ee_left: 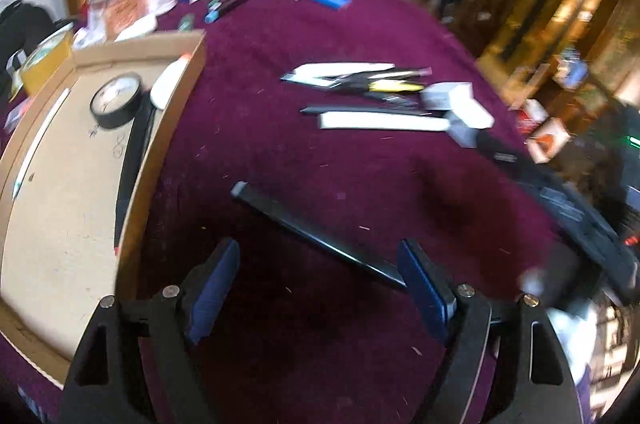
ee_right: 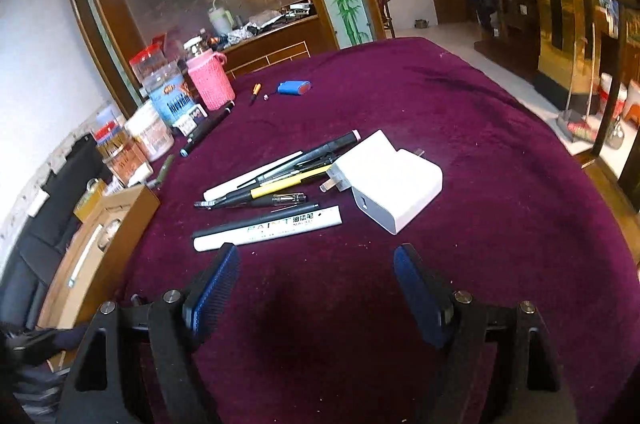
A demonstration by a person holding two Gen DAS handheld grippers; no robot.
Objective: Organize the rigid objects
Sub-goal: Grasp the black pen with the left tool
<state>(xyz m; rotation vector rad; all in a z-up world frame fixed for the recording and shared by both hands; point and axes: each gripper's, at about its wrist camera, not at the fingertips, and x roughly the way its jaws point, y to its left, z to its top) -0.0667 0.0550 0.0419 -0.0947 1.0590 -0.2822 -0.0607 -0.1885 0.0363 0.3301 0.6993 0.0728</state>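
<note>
Nearest to us, our left gripper (ee_left: 320,278) stands wide open above the maroon tablecloth (ee_left: 304,160). A black pen (ee_left: 316,236) lies slantwise on the cloth between the blue pads (ee_left: 216,288); its near end passes behind the right-hand pad, and through the blur we cannot tell whether they touch. Our right gripper (ee_right: 318,282) also gapes wide and holds nothing, only bare cloth between its fingers. Just beyond its tips lies a white paint marker (ee_right: 268,230), then a loose pile of pens (ee_right: 280,172), with a white charger (ee_right: 390,180) just beside them. To the left, the cardboard box (ee_left: 60,160) holds a roll of black tape (ee_left: 116,100). Farther off stand a pink knitted cup (ee_right: 210,80) and a blue battery pack (ee_right: 294,87).
</note>
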